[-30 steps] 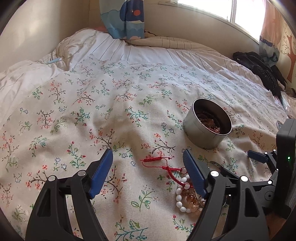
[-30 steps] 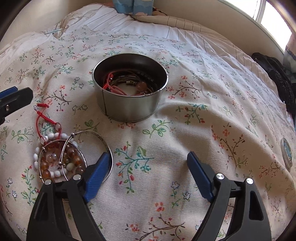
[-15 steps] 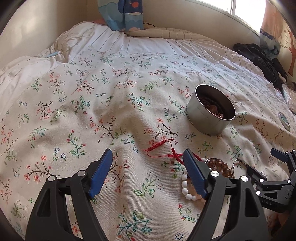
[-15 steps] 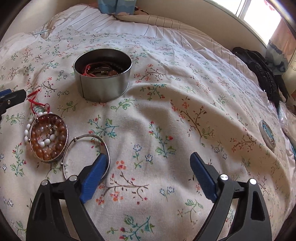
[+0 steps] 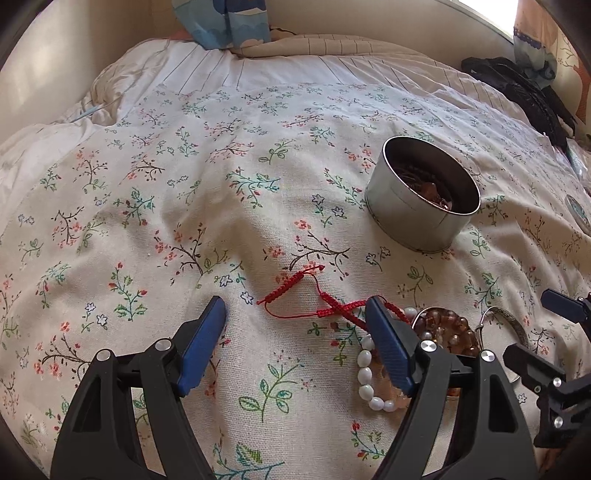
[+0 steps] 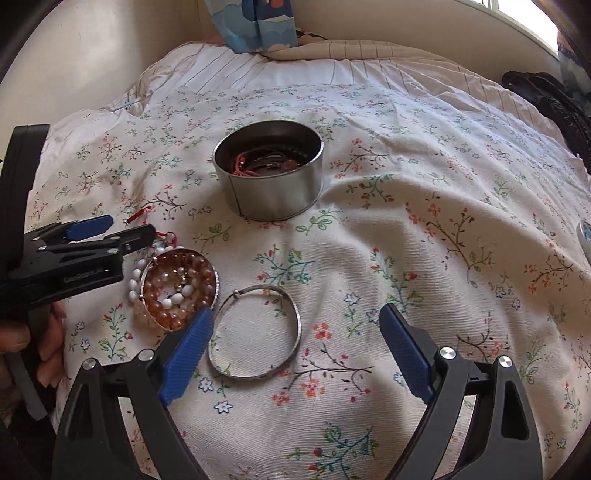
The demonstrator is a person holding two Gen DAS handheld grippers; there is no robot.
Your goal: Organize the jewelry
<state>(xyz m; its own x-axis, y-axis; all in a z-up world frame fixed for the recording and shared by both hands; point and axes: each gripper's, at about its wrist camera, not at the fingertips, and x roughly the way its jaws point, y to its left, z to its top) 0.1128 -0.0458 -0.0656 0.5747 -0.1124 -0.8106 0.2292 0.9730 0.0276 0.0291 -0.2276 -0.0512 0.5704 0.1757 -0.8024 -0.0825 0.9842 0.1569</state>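
A red cord bracelet (image 5: 321,302) lies on the floral bedspread, partly between the fingers of my left gripper (image 5: 294,301), whose jaws are closing without touching it. Just right of it sit a white bead bracelet (image 5: 365,369) and amber bead bracelets (image 6: 177,284) in a pile. A silver bangle (image 6: 255,332) lies flat under the left half of my open right gripper (image 6: 297,312), untouched. Behind stands a round metal tin (image 6: 269,173) holding several pieces. The left gripper (image 6: 125,227) shows at the right view's left edge.
A small round lid (image 5: 578,214) lies on the spread at the far right. A black bag (image 5: 528,92) rests by the window wall. Blue patterned fabric (image 5: 229,22) hangs at the bed's head. A person's hand (image 6: 22,343) holds the left tool.
The left gripper has sunk toward the red cord and its jaws have narrowed. The right gripper has shifted left, so the bangle now lies between its fingers.
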